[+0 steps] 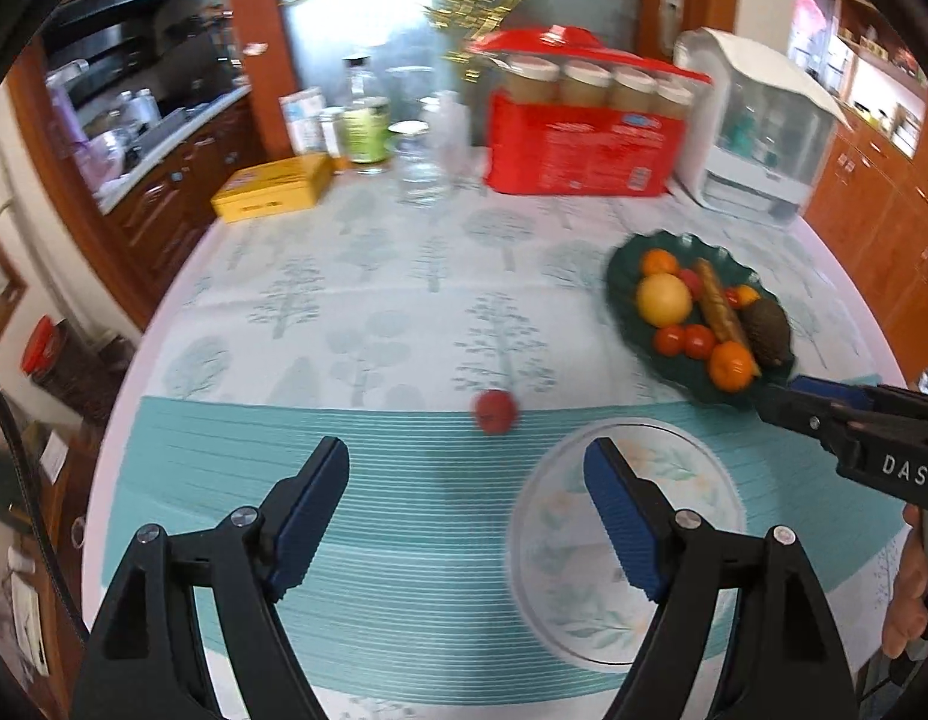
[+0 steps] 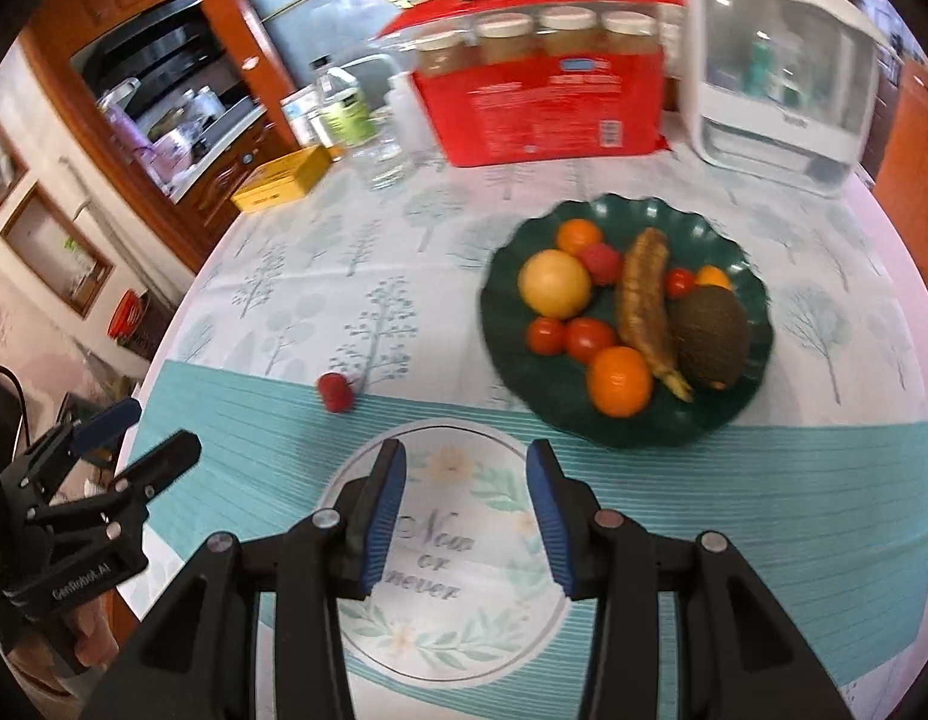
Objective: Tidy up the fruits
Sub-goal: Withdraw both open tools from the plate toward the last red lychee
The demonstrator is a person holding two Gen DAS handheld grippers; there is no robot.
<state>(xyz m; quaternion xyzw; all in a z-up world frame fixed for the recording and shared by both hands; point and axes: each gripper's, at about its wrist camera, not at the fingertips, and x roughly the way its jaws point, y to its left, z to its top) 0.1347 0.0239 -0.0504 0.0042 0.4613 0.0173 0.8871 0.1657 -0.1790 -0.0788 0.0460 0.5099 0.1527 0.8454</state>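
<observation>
On the tree-print surface (image 1: 356,312) of a home kitchen, the stray red fruit (image 1: 494,411) lies just ahead of your wide-open left hand-held gripper (image 1: 467,471), well left of your empty, half-open right hand-held gripper (image 2: 464,468) before the green plate (image 2: 758,360).

A: Where does the left wrist view look from?

B: From just behind the left gripper (image 1: 467,510), low above the table (image 1: 374,300), facing forward across it toward the kitchen counter. Its spread fingers fill the bottom edge.

A: And the right wrist view?

B: From behind the right gripper (image 2: 466,516), at a similar height, facing the same way but set further right, nearer the green plate (image 2: 758,354).

A: What do they share?

B: The green plate (image 1: 626,294), a small red fruit (image 1: 494,411) (image 2: 336,391), the red box (image 1: 584,150) (image 2: 542,114), and each sees the other gripper at its edge.
</observation>
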